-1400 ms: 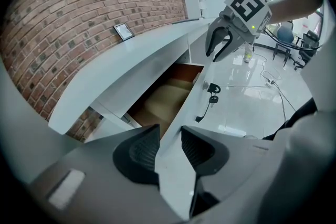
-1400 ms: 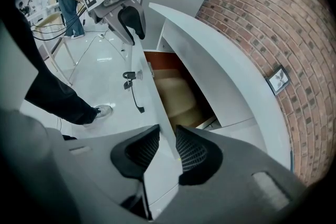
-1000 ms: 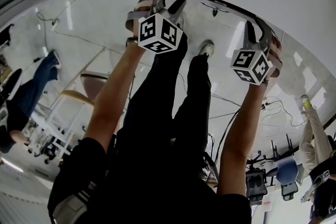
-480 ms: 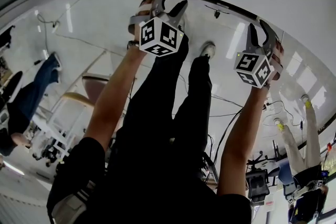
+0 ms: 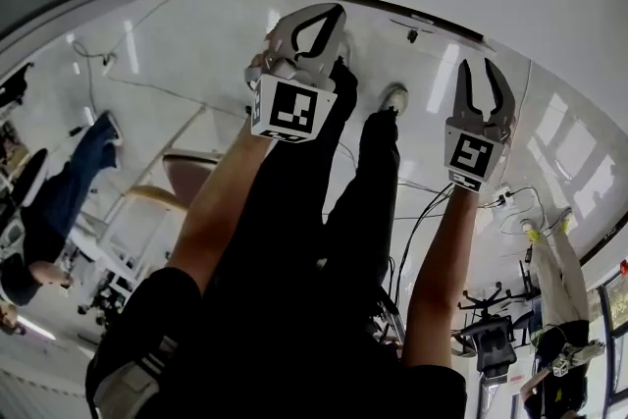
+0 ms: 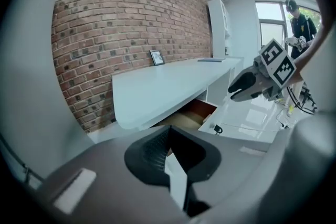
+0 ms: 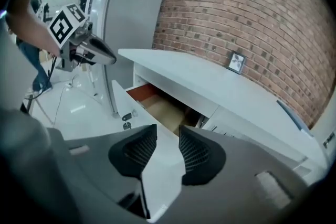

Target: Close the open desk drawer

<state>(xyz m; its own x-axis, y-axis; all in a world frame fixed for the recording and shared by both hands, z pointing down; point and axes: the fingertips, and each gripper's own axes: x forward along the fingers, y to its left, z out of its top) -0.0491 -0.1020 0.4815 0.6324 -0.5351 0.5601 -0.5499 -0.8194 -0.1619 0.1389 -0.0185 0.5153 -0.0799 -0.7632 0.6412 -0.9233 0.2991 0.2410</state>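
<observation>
L gripper (image 6: 169,138): jaws have just closed, pads clenched on nothing, prob. to give a blunt tip for pushing. R gripper (image 7: 167,139): jaws released wide, just eased in a touch, nothing betw. them. Both hang in air short of the drawer (image 7: 157,105), no contact; it sits pulled out under the desk top (image 7: 210,81), closing not yet begun.

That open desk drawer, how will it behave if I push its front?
The drawer probably slides straight in: a rigid box under the desk. Its visible floor is bare, so likely light. The key at its front may swing.
</observation>
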